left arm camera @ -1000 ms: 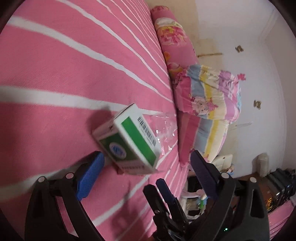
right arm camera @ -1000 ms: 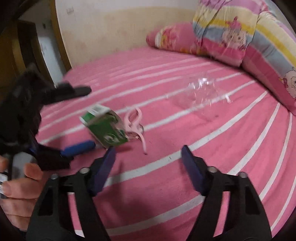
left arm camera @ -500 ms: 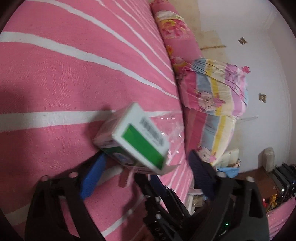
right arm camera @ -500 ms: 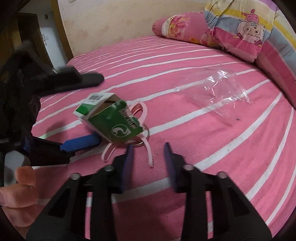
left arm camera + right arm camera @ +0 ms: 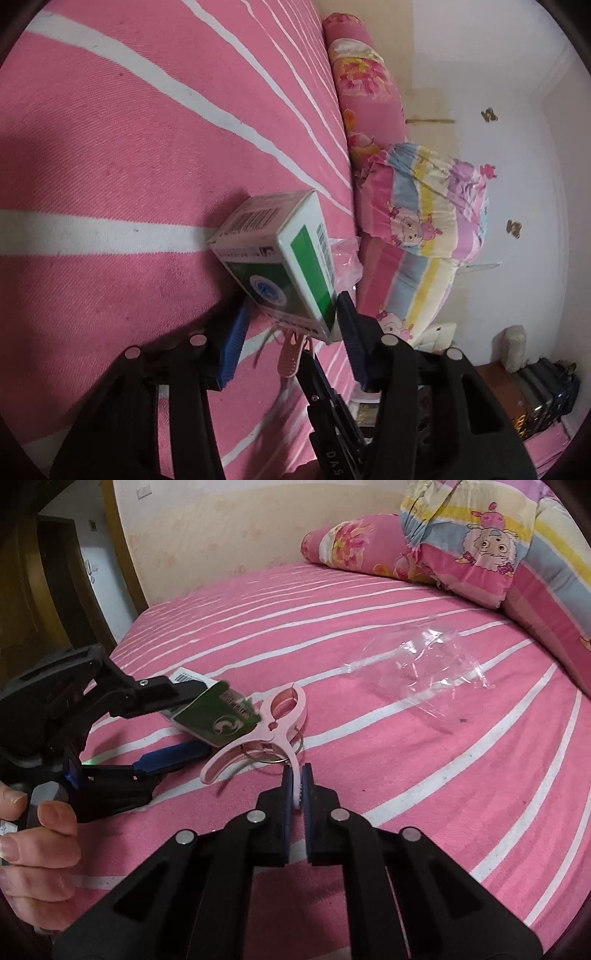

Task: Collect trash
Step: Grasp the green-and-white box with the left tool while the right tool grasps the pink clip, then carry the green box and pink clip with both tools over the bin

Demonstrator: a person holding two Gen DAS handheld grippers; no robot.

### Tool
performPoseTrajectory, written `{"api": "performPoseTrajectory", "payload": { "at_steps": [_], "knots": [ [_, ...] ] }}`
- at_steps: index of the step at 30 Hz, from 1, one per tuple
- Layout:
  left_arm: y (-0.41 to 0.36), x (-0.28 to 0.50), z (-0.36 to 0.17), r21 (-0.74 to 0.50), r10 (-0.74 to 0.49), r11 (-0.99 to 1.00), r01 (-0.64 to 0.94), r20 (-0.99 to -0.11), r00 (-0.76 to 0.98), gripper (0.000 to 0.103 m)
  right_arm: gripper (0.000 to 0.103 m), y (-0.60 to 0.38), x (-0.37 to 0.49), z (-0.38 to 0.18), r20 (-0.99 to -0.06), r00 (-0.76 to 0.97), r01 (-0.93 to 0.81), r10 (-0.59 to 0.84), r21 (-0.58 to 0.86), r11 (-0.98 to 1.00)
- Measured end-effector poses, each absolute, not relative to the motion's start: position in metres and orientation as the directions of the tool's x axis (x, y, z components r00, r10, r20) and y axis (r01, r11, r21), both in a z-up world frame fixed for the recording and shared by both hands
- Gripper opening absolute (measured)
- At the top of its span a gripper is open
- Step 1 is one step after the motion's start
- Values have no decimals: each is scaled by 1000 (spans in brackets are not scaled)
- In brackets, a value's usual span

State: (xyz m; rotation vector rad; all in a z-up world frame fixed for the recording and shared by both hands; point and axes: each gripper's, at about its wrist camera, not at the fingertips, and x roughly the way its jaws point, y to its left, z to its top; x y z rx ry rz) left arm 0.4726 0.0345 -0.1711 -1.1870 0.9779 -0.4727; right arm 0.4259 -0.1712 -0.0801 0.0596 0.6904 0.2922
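Two pieces of trash are gripped above the pink striped bed [image 5: 406,738]: the left gripper [image 5: 291,325] seemingly clamps a green-and-white carton [image 5: 280,258], the right gripper [image 5: 295,781] pinches a pink clothes clip [image 5: 266,727], while a clear plastic wrapper [image 5: 417,664] lies uncollected nearby.

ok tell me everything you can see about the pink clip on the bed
The pink clip is a large clothespin-style clamp, looking like glossy pale pink plastic, with a looped jaw end, two splayed handles and a metal ring at its pivot. It lies on the pink striped sheet. The right gripper is shut on one handle. The green carton overlaps its other side; contact is unclear. The left wrist view shows only a ribbed pink tip.
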Motion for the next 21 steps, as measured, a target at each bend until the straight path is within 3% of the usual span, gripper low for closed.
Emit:
{"api": "performPoseTrajectory", "payload": {
  "at_steps": [10,21],
  "knots": [
    [31,443,-156,-930,-768,326,-168,-364,527,46,6,-178,388,-66,-597,748,-220,290,189,957],
    [28,366,-116,-954,-794,289,-77,-284,538,45,6,-186,299,-43,-580,770,-196,264,179,964]
  ]
}}
